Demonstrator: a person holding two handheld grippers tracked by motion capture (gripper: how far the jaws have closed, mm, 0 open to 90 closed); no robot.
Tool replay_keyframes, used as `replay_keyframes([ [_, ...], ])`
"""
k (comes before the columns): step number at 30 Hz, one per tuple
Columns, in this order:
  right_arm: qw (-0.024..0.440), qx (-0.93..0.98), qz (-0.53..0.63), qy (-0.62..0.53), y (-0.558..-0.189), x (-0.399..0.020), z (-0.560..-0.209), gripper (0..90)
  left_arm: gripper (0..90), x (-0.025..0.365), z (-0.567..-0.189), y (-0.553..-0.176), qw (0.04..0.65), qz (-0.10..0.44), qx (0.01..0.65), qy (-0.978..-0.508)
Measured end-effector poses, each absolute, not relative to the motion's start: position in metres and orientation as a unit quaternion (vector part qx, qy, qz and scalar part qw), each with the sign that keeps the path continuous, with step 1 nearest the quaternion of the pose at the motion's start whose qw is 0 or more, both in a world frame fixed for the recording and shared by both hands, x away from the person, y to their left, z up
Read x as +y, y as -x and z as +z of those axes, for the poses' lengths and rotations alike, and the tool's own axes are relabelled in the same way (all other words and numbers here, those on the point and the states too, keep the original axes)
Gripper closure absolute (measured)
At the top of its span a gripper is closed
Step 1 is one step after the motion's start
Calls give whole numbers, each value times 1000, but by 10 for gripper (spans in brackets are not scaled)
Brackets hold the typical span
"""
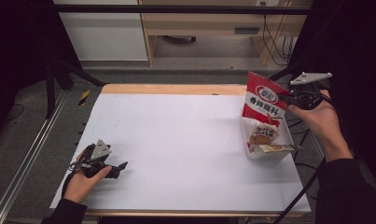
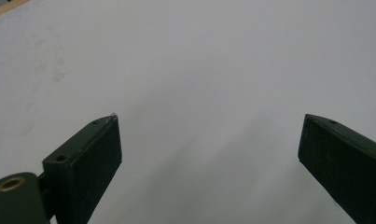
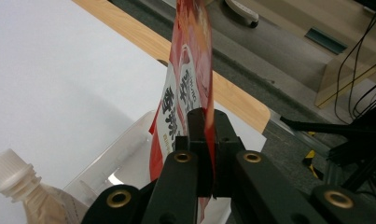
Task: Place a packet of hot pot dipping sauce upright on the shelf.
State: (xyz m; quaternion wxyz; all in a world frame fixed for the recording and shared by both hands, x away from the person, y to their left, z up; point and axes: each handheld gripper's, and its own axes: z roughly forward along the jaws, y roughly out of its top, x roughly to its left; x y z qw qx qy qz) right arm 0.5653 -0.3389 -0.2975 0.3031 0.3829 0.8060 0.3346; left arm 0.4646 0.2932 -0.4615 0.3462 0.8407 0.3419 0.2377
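Note:
A red and white seasoning packet [image 1: 264, 100] hangs upright over a clear plastic container [image 1: 251, 150] at the table's right side. My right gripper [image 1: 288, 99] is shut on the packet's right edge. In the right gripper view the jaws pinch the red packet [image 3: 188, 88] flat between them, above the container's rim [image 3: 125, 140]. A pouch with a white screw cap [image 3: 10, 177] lies in the container, beside other snack packets [image 1: 262, 133]. My left gripper [image 1: 121, 166] rests near the table's front left, jaws wide open on bare white tabletop [image 2: 199, 70], nothing between them.
The white sheet [image 1: 176, 140] covers most of the table, with a wooden strip [image 1: 176, 89] along the far edge. Beyond it stand a wooden desk [image 1: 213, 23] and loose cables [image 1: 276, 44]. A metal rail [image 1: 27, 154] runs along the left.

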Motion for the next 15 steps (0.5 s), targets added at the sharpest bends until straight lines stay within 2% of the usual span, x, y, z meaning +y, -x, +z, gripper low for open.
replay_keyframes([
  [15,285,795,344,-411,-564,-351,-324,895,53,293,-462,-465,345,238,344,-840],
])
